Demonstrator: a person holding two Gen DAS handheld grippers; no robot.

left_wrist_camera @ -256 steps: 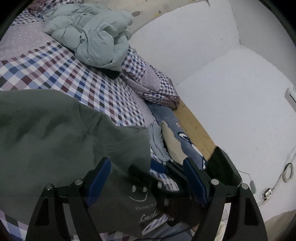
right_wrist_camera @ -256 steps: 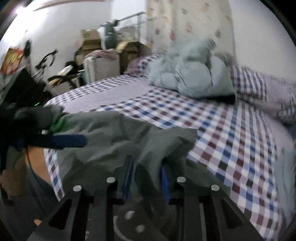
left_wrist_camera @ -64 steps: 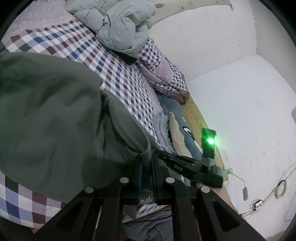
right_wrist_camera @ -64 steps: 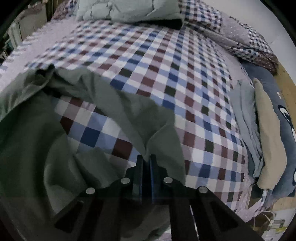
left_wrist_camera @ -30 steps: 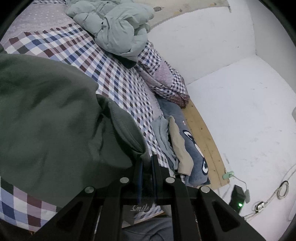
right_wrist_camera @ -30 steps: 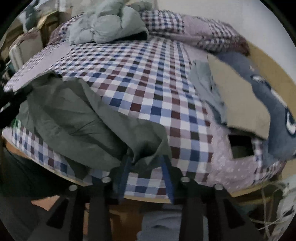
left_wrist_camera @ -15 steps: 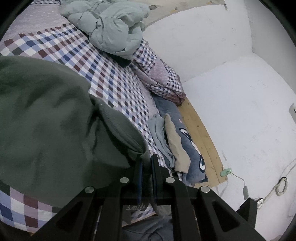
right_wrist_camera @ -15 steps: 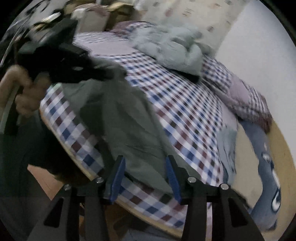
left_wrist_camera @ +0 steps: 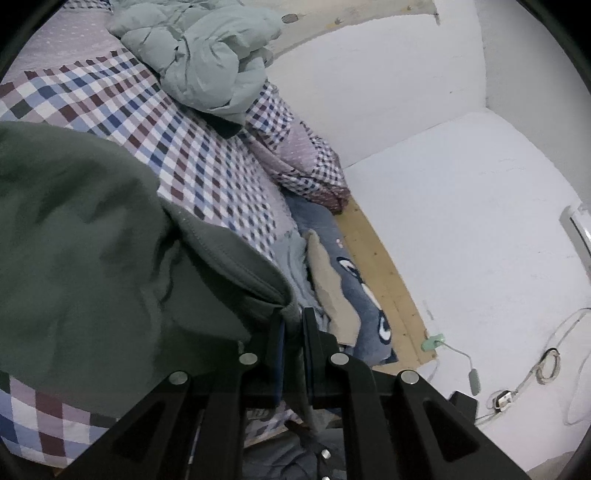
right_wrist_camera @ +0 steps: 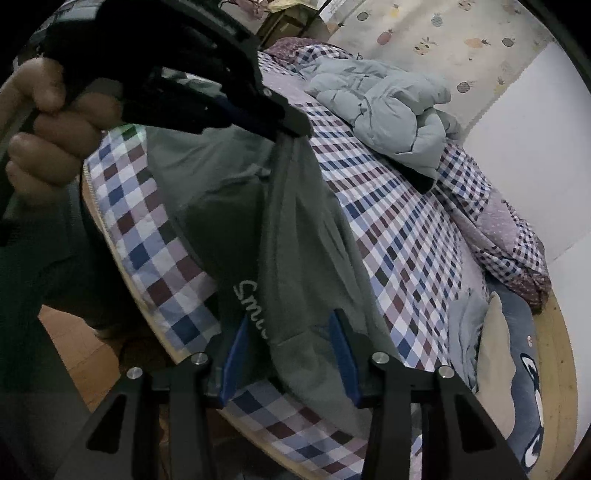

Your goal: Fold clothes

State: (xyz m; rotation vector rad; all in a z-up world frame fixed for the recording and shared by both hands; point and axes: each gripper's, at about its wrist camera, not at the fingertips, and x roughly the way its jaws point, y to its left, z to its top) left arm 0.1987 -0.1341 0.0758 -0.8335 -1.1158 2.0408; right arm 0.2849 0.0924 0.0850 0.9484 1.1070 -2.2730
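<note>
I count one green shirt (right_wrist_camera: pixel 295 236), one pale puffy jacket (left_wrist_camera: pixel 207 59), one checked bedsheet (left_wrist_camera: pixel 207 162), one checked pillow (left_wrist_camera: pixel 303 158), my two grippers (left_wrist_camera: pixel 291 325) (right_wrist_camera: pixel 288 347), and one hand (right_wrist_camera: pixel 51 133).

A home bedroom was shown. A bed (right_wrist_camera: pixel 406 236) covered by a checked sheet filled the frame's centre, with a crumpled pale quilt (right_wrist_camera: pixel 388 99) at upper right, a checked pillow (left_wrist_camera: pixel 295 155) beside plain white walls, and a pineapple-print curtain (right_wrist_camera: pixel 443 33) along the top.
</note>
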